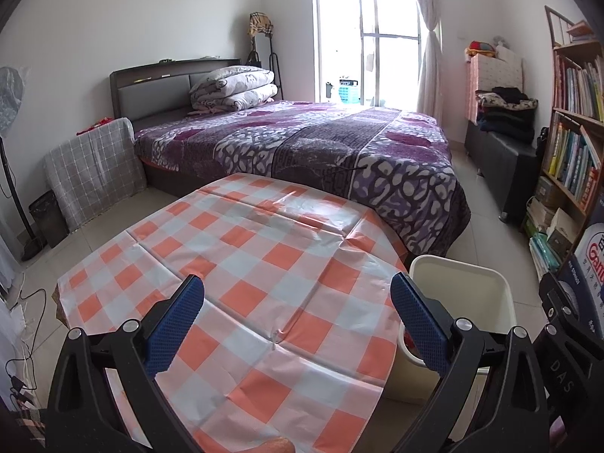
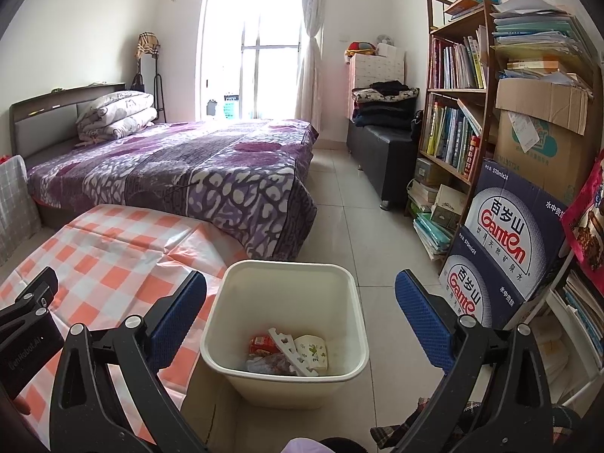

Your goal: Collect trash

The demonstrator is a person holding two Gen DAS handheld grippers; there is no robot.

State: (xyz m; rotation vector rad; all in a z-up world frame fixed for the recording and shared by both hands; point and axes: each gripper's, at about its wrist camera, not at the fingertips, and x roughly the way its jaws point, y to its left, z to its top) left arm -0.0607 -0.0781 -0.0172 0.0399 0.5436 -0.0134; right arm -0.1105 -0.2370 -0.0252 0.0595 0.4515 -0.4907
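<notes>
The left gripper [image 1: 296, 317] hangs with its blue-padded fingers spread wide and empty over the orange-and-white checked plastic tablecloth [image 1: 241, 264], which carries no visible litter. The right gripper [image 2: 302, 313], likewise spread and holding nothing, hangs over the cream rectangular plastic waste bin [image 2: 285, 330], which stands on the tiled floor just beside the table edge, at 3 o'clock in the left wrist view. At the bin's bottom lie the collected trash: a red wrapper [image 2: 260, 343], a white perforated strip [image 2: 288, 347], a crumpled white printed paper cup [image 2: 313, 351].
</notes>
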